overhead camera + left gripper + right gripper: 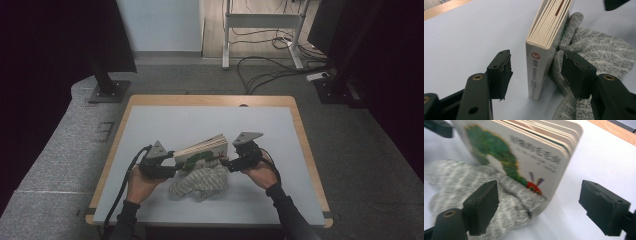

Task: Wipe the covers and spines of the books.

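Astride the board book (541, 62), left tongs (536, 72) gape, one pad touching the glove (599, 47); right tongs (539, 205) released.

Book (540, 67) spine: round red logo above a column of Chinese characters, too small to read. Front cover (524, 157): blurred line of Chinese title characters beside a green caterpillar picture.

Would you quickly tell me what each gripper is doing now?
Left gripper: open, straddling the book's spine, pads not touching.
Right gripper: open, holding nothing.
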`<state>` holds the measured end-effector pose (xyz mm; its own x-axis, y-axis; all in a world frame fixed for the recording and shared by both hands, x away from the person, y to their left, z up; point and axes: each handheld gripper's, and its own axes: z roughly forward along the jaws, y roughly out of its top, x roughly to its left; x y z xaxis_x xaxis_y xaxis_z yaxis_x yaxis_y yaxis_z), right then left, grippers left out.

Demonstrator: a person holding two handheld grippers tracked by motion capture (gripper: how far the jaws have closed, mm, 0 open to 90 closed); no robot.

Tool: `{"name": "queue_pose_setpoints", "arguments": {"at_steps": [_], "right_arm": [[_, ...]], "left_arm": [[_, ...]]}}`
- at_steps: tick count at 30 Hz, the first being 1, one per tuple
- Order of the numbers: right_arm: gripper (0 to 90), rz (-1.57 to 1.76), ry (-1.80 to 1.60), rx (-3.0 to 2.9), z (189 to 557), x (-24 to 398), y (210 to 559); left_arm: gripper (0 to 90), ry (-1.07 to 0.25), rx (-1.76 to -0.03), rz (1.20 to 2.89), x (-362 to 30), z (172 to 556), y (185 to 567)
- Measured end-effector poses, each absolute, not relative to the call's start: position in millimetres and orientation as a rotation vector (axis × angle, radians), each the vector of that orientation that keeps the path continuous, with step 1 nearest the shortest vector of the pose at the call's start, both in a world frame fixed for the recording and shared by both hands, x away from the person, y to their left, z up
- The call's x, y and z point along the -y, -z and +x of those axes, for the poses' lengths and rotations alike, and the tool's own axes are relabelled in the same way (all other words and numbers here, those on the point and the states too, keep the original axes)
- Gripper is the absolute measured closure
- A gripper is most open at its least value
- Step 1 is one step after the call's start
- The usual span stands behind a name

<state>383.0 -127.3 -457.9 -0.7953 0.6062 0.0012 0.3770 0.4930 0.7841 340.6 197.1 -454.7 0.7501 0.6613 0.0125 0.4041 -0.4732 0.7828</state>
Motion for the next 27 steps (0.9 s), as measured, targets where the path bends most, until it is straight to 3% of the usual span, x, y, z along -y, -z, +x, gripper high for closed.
{"name": "queue_pose_setpoints", "arguments": {"at_steps": [8,17,27], "right_arm": [[13.8,0.825,-1.264,-2.458,404.6,118.9,466.6],[14.9,0.782,-1.326,-2.471,417.1,111.9,466.0],[28.8,0.739,-1.329,-2.471,412.7,111.2,462.5]], "left_arm": [[38.9,-0.391,-0.801,2.132,-197.9,339.8,455.0],[25.4,-0.337,-0.852,2.151,-208.7,335.5,460.7],[18.8,-0.273,-0.834,2.161,-217.0,315.2,467.0]]}}
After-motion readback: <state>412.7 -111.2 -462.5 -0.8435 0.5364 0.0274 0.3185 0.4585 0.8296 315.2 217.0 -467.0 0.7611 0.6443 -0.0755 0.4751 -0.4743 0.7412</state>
